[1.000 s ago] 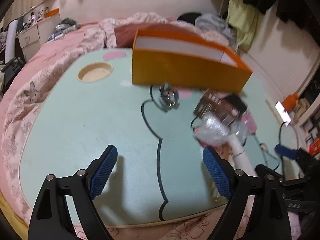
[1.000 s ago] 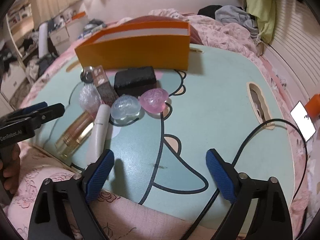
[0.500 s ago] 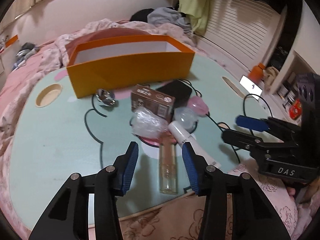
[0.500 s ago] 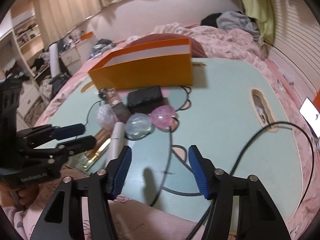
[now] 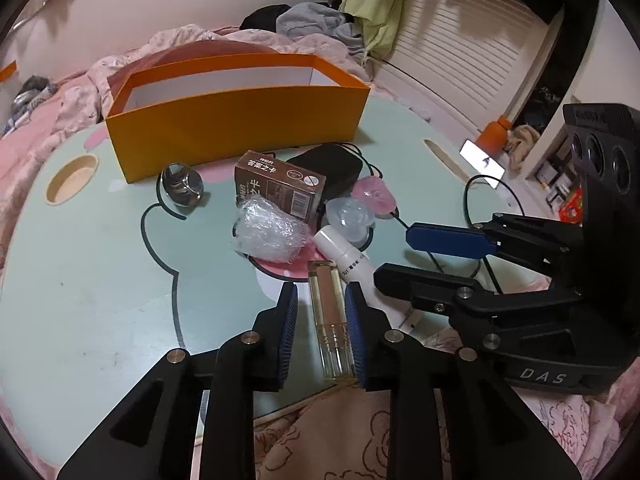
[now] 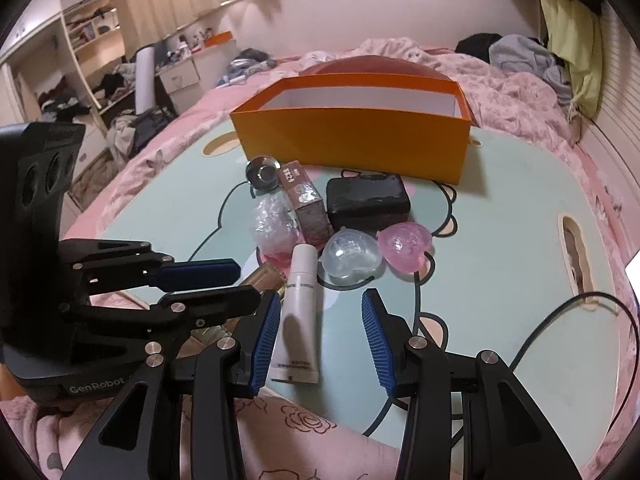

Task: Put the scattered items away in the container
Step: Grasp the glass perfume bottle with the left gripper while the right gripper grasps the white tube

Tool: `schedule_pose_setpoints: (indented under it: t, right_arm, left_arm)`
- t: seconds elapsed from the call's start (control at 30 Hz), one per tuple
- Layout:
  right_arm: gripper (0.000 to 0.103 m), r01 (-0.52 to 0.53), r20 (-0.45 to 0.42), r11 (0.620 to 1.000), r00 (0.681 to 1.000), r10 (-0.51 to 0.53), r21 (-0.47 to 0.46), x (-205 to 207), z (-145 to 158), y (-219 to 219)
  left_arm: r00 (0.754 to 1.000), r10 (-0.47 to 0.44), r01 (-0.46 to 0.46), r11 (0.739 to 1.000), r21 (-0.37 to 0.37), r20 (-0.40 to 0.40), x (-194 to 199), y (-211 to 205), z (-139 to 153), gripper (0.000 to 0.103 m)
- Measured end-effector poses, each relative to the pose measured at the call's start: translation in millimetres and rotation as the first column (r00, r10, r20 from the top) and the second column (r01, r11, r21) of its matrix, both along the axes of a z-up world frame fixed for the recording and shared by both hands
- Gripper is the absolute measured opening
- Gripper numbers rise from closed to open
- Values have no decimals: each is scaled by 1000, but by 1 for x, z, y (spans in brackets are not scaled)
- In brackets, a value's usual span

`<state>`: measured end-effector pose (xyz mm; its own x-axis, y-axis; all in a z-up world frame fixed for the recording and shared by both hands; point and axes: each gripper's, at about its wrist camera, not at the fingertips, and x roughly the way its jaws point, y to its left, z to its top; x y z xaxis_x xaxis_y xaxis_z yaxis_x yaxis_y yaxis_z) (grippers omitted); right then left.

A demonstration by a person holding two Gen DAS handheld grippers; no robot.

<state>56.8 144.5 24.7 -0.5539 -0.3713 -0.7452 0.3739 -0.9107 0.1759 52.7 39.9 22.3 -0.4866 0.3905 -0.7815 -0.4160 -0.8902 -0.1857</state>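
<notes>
The left tool [image 5: 321,334], just narrowed, straddles a clear gold bottle [image 5: 329,320] at lower centre; its pads seem not quite pressing. The right tool [image 6: 318,338], also closing, stands apart around a white tube [image 6: 299,312] on the worktop [image 6: 500,248]. The orange box [image 6: 352,148] sits open at upper centre.

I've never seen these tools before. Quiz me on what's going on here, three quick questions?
1. True or false: the black case lies outside the orange box.
2. What lies between the left gripper's pads? A pink heart case, B amber bottle, C brown carton.
3. Fill in: the right gripper straddles the ___.

Key: 1 true. 2 B. 3 white tube. Both grippers' jaws have just been closing. Neither clamps its item yet.
</notes>
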Motion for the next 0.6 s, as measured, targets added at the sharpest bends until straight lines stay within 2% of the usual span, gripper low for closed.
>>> schedule_pose_setpoints:
  t: [0.23, 0.37, 0.4, 0.5, 0.6]
  right_arm:
    - [42, 39, -9, 998, 999, -40, -47, 3, 4, 10]
    - [42, 47, 1, 997, 999, -47, -59, 2, 3, 12]
    - [42, 45, 1, 997, 999, -45, -57, 2, 3, 12]
    - [42, 35, 5, 999, 999, -35, -40, 2, 2, 8]
    - [42, 22, 9, 999, 1000, -21, -24, 2, 1, 5]
  left_arm:
    - [998, -42, 39, 996, -85, -41, 8, 16, 3, 27]
    - [999, -40, 41, 992, -119, 10, 3, 21, -8, 28]
    - [999, -32, 33, 992, -122, 13, 3, 21, -10, 28]
    - [1000, 0, 1, 992, -125, 9, 1, 16, -10, 19]
    - [999, 36, -35, 996, -85, 5, 0, 6, -8, 18]
